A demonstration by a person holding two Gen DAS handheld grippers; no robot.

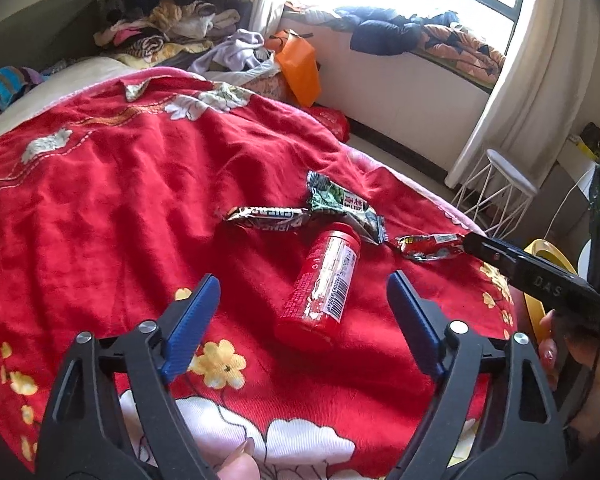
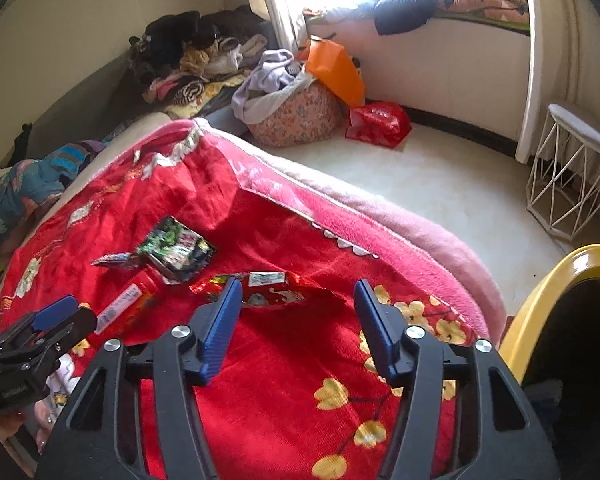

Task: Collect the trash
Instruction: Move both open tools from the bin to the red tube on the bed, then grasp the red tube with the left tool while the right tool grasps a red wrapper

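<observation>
Trash lies on a red flowered blanket [image 1: 100, 200]. A red plastic bottle [image 1: 320, 284] lies on its side just ahead of my open, empty left gripper [image 1: 304, 292]. Beyond it lie a dark striped wrapper [image 1: 266, 218], a green wrapper [image 1: 342, 204] and a red wrapper [image 1: 428, 246]. My right gripper [image 2: 296, 300] is open and empty, with the red wrapper [image 2: 272, 292] just past its fingertips. The green wrapper [image 2: 176, 250] and the bottle [image 2: 128, 308] lie to its left. The left gripper [image 2: 56, 316] shows at the lower left of the right wrist view.
A yellow-rimmed bin [image 2: 560, 292] stands at the bed's right edge. A white wire stool [image 2: 568, 176], a red bag [image 2: 378, 122], an orange bag [image 2: 336, 68] and a laundry basket [image 2: 296, 116] stand on the floor. Clothes are piled [image 1: 168, 20] at the back.
</observation>
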